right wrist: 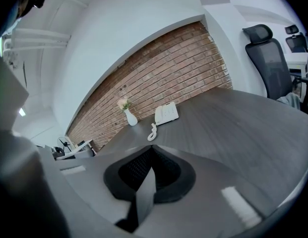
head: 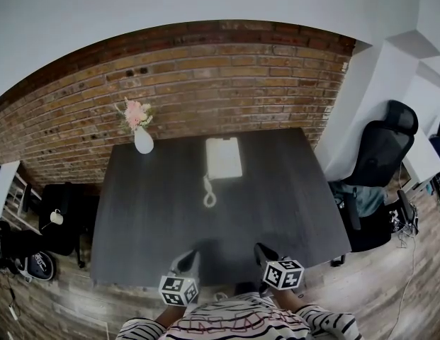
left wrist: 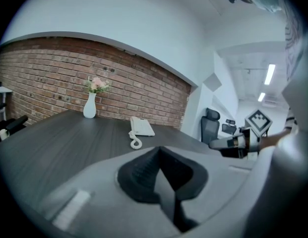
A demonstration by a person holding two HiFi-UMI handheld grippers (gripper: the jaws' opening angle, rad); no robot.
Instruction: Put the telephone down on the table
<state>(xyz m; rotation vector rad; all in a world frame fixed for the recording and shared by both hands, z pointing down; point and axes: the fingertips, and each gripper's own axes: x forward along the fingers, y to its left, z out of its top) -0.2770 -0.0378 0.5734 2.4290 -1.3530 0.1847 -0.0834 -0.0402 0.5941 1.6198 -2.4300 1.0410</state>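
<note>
The telephone (head: 224, 158) already lies flat on the worktop (head: 134, 218) at 12 o'clock, its cord (head: 208, 193) curled toward you. Your left tool (head: 189, 259) and right tool (head: 264, 252), at 6 o'clock, are both closed together and empty; do not disturb the cord

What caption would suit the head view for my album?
Left gripper and right gripper, both shut, at the near edge of the table; telephone and flower vase at its far side.

Telephone (head: 224, 157) detail too small, indistinct.
</note>
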